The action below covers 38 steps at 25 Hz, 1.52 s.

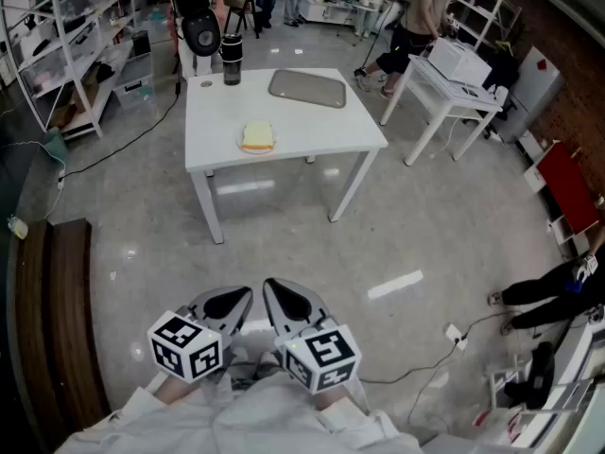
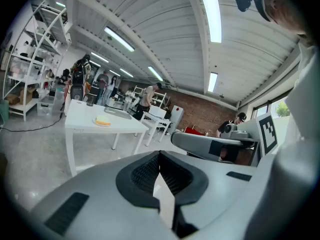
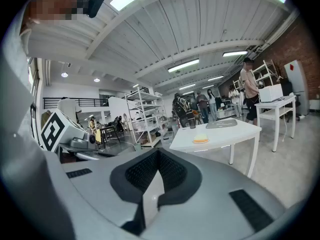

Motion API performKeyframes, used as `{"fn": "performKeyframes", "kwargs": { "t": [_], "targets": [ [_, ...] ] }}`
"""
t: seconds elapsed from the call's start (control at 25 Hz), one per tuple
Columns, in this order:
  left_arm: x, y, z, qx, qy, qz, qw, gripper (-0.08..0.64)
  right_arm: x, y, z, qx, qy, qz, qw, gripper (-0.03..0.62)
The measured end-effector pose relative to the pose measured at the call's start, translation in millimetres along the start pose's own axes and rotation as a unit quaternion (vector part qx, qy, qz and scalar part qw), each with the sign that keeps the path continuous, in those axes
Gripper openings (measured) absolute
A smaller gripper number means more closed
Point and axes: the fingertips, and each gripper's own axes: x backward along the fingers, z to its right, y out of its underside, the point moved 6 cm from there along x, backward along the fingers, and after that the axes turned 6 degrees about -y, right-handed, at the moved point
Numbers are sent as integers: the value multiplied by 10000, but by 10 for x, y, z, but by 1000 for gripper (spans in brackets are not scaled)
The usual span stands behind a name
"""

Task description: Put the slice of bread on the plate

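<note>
A pale yellow slice of bread point(image 1: 257, 137) lies near the front edge of a white table point(image 1: 321, 130), on what looks like a small plate; I cannot tell for sure. It also shows far off as the bread point(image 2: 103, 121) and the bread point(image 3: 201, 139). Both grippers are held low against the person's body, well short of the table. The left gripper point(image 1: 229, 304) and the right gripper point(image 1: 286, 302) sit side by side with jaws pressed together and nothing between them. The left gripper point(image 2: 159, 156) and the right gripper point(image 3: 158, 155) show closed pads.
A grey tray point(image 1: 307, 89) and a dark cup point(image 1: 232, 65) stand at the table's far side. A second white table point(image 1: 452, 91) with a white box is to the right. Shelving point(image 1: 66, 45) lines the left, and a wooden bench point(image 1: 52, 301). People stand at the back; cables cross the floor.
</note>
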Motion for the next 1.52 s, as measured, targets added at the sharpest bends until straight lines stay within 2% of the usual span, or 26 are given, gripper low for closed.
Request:
{"fn": "performKeyframes", "kwargs": {
  "t": [0.32, 0.76, 0.96, 1.16, 1.52],
  "targets": [
    [-11, 20, -42, -40, -204, 1, 9998, 9, -3, 29, 0, 71, -15, -5, 10000, 12],
    [-26, 13, -4, 19, -236, -18, 9997, 9, 32, 43, 15, 14, -17, -92, 10000, 12],
    [-86, -22, -22, 50, -263, 128, 9996, 9, 105, -12, 100, 282, 37, 82, 9996, 12],
    [-191, -22, -45, 205, -325, 238, 9990, 9, 176, -27, 191, 551, -41, -51, 9985, 13],
    [-439, 147, 76, 229, -422, 123, 9988, 9, 282, 165, 547, 287, 62, -189, 9994, 14]
  ]
}}
